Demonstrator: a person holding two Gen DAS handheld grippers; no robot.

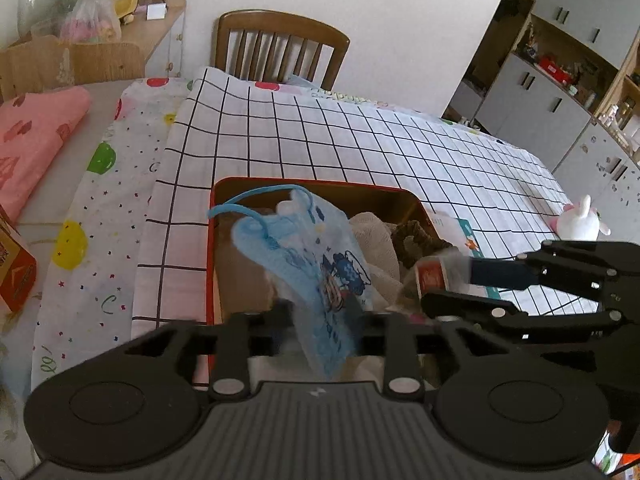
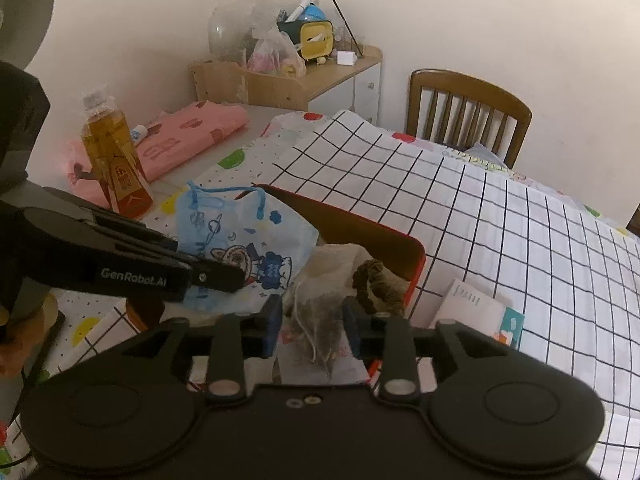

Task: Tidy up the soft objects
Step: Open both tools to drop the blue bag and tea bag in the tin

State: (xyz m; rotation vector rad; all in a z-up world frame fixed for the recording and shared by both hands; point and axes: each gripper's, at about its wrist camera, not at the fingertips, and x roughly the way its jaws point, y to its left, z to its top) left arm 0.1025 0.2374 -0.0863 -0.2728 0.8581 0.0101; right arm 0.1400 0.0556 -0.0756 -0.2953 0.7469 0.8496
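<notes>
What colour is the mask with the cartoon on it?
Light blue mask, blue ear loops; clearest in the right wrist view.

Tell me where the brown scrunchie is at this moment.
The brown scrunchie lies in the red tray, at its right side in the right wrist view, beside the beige cloth.

I see a wooden chair (image 1: 280, 46) against the white wall (image 1: 400, 20) behind my table. Grey cupboards (image 1: 560, 80) stand right; a wooden shelf (image 2: 320, 76) fills the corner.
</notes>
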